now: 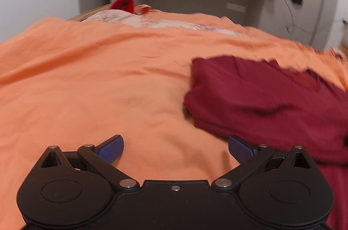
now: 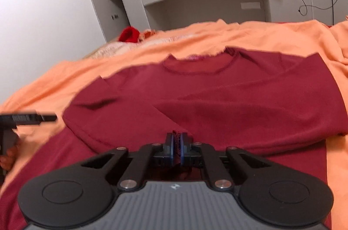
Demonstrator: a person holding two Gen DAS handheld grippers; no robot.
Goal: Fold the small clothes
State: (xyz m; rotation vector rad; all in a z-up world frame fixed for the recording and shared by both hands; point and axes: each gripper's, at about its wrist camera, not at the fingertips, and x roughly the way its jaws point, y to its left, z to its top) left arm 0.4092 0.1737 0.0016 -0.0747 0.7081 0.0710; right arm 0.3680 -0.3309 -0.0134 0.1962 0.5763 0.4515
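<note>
Mid-fold: right gripper [image 2: 178, 144] pinches maroon t-shirt [image 2: 217, 99] fabric (prob. hem); left gripper [image 1: 175, 148] gapes empty. Next: carry fold across.

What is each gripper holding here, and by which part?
Right gripper pinches the dark red shirt at its near edge; left gripper holds nothing.

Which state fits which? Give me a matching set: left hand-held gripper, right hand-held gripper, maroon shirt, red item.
Things:
1. left hand-held gripper
2. right hand-held gripper
3. maroon shirt
4. red item

States:
A. at the far edge of the orange sheet
B. shut on maroon fabric
C. open over bare sheet
D. spread on the sheet, collar at the far side

Pairs: 1-C, 2-B, 3-D, 4-A
</note>
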